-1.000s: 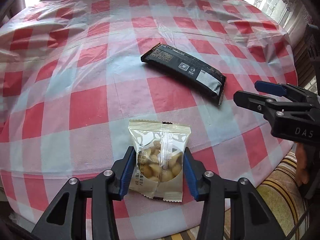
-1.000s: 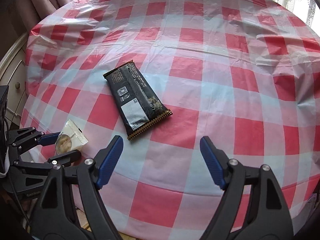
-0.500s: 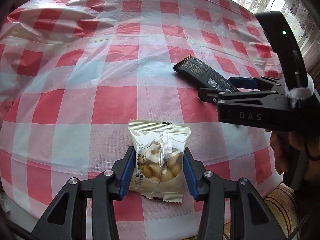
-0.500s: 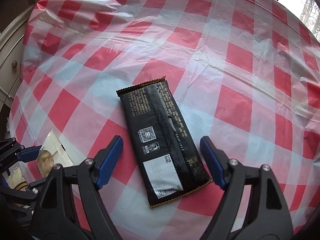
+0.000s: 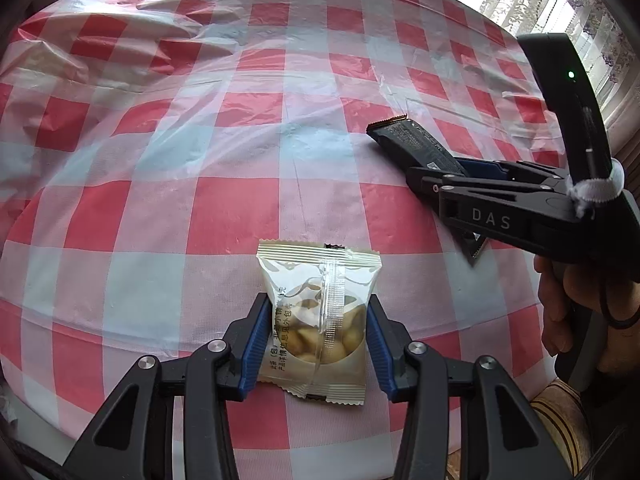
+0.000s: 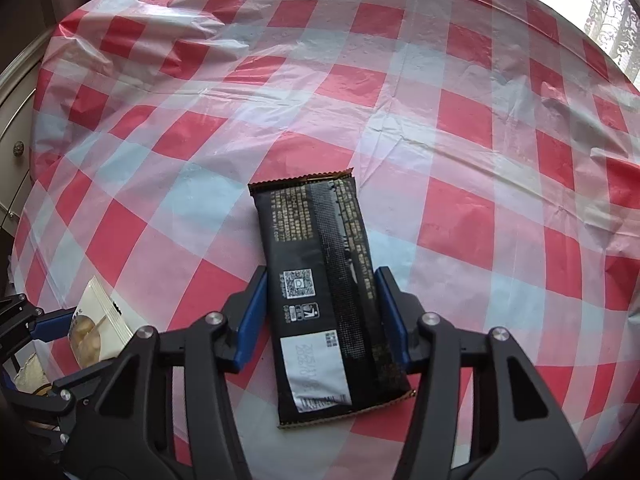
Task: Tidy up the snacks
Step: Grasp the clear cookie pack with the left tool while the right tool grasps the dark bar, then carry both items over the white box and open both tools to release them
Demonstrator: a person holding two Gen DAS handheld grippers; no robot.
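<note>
A small cream packet of nuts (image 5: 320, 280) lies near the table's front edge, and my left gripper (image 5: 318, 304) is shut on its two sides. In the right wrist view the same packet (image 6: 96, 332) shows at the lower left, with the left gripper (image 6: 44, 320) around it. A long black snack bar (image 6: 312, 240) lies flat, printed back up. My right gripper (image 6: 322, 276) straddles its near half; the jaws are closing and the blue pads touch both long edges. In the left wrist view the right gripper (image 5: 432, 178) covers most of the bar (image 5: 408, 140).
A red and white checked plastic cloth (image 5: 200, 120) covers the round table. A person's hand (image 5: 560, 300) holds the right gripper's handle. A pale cabinet with a knob (image 6: 16, 148) stands off the left edge, and a striped cushion (image 5: 556, 412) sits below the front right edge.
My right gripper moved over the black bar and its jaws narrowed from wide apart to touching the bar's edges. The left gripper kept its hold on the nut packet.
</note>
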